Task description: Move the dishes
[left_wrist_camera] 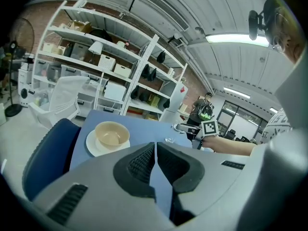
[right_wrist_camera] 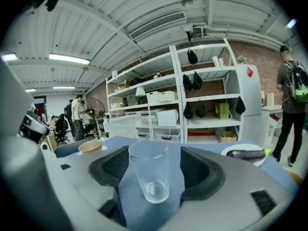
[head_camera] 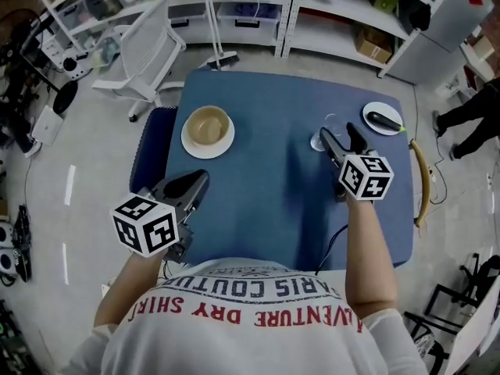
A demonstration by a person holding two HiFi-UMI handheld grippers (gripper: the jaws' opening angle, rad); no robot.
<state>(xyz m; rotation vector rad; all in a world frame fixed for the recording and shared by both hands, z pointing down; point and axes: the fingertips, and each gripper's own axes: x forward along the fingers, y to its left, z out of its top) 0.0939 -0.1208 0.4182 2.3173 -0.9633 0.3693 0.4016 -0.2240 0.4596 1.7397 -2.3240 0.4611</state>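
Note:
A clear empty glass (head_camera: 322, 141) (right_wrist_camera: 150, 174) stands upright on the blue table (head_camera: 258, 194). My right gripper (head_camera: 338, 133) (right_wrist_camera: 153, 163) is open, one jaw on each side of the glass, with a gap showing on both sides. A tan bowl (head_camera: 208, 126) (left_wrist_camera: 111, 134) sits on a white plate (head_camera: 187, 141) at the table's far left. A small white plate (head_camera: 373, 109) (right_wrist_camera: 240, 148) with a dark long object (head_camera: 384, 120) on it lies at the far right. My left gripper (head_camera: 197, 182) (left_wrist_camera: 155, 150) is shut and empty at the near left table edge.
A dark blue chair (head_camera: 152, 151) stands against the table's left side and a white chair (head_camera: 148, 53) beyond it. Shelving (head_camera: 328, 6) runs along the back. A person's legs (head_camera: 469, 116) are at the right. A cable (head_camera: 332, 244) trails over the near edge.

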